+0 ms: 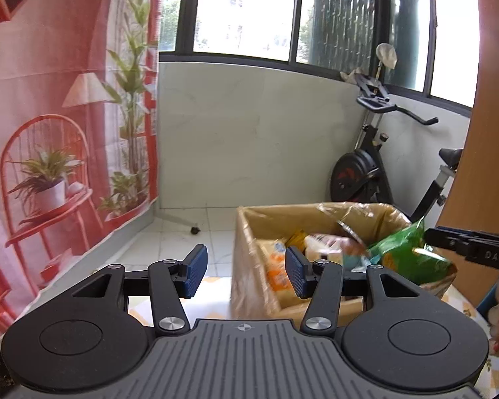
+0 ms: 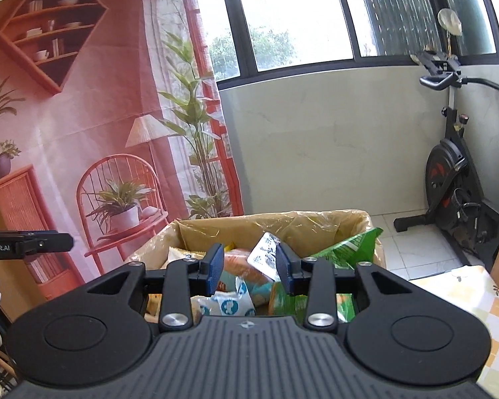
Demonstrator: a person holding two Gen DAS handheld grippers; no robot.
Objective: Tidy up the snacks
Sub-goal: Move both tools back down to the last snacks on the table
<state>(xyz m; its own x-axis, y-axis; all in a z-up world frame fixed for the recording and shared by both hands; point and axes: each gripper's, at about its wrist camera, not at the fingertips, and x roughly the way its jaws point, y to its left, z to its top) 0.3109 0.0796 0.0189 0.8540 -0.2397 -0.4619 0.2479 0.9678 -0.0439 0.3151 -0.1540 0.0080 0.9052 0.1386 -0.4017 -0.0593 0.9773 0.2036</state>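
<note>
The left gripper [image 1: 246, 271] is spread apart and holds nothing, just beside the near left corner of the cardboard box [image 1: 249, 252]. The right gripper [image 2: 249, 267] is likewise spread and unloaded, directly above the snack packets [image 2: 229, 302] inside the box [image 2: 282, 226]. A green bag [image 2: 349, 249] leans against the box's right wall. An exercise bike [image 2: 449, 166] stands beyond.

A cardboard box [image 2: 316, 224] lined with clear plastic is parked on a checkered tablecloth, open at the top and stuffed with snack packs. A green bag [image 2: 346, 247] is propped against the right wall, sticking up past the rim. A white-and-blue packet [image 2: 266, 256] is tilted upright mid-box, and a white pouch with blue circles [image 2: 226, 304] is laid flat at the near side.
</note>
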